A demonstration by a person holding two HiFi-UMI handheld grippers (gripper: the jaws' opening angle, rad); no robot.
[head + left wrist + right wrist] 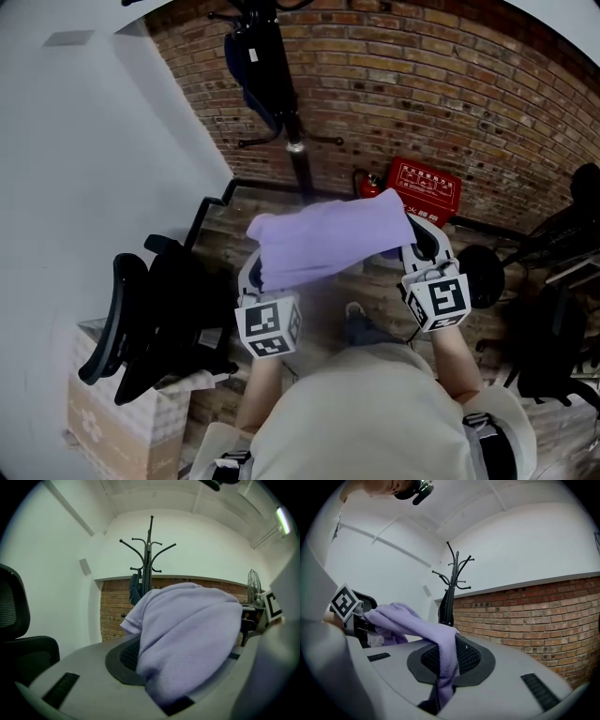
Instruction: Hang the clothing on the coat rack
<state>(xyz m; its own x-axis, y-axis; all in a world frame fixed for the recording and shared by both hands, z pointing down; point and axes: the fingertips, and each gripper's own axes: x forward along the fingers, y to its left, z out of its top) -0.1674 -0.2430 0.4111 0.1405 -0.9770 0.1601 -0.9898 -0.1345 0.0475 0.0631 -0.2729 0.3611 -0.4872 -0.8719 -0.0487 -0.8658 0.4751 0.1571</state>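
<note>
A lavender garment (328, 239) stretches between my two grippers, held up above the floor. My left gripper (255, 272) is shut on its left end, where the cloth (187, 639) bulges over the jaws and hides the gap. At the other end my right gripper (419, 242) is shut on a thin fold of the garment (440, 653) that runs down between its jaws. Ahead, against the brick wall, stands the black coat rack (292, 131) with a dark blue item (248, 66) hanging on it. The coat rack (149, 555) shows bare upper hooks, and the right gripper view also catches the coat rack (452, 583).
A black office chair (159, 319) and a cardboard box (103, 412) stand close on my left by the white wall. A red fire-equipment box (427, 187) sits at the foot of the brick wall. Black chairs (553, 309) crowd the right side.
</note>
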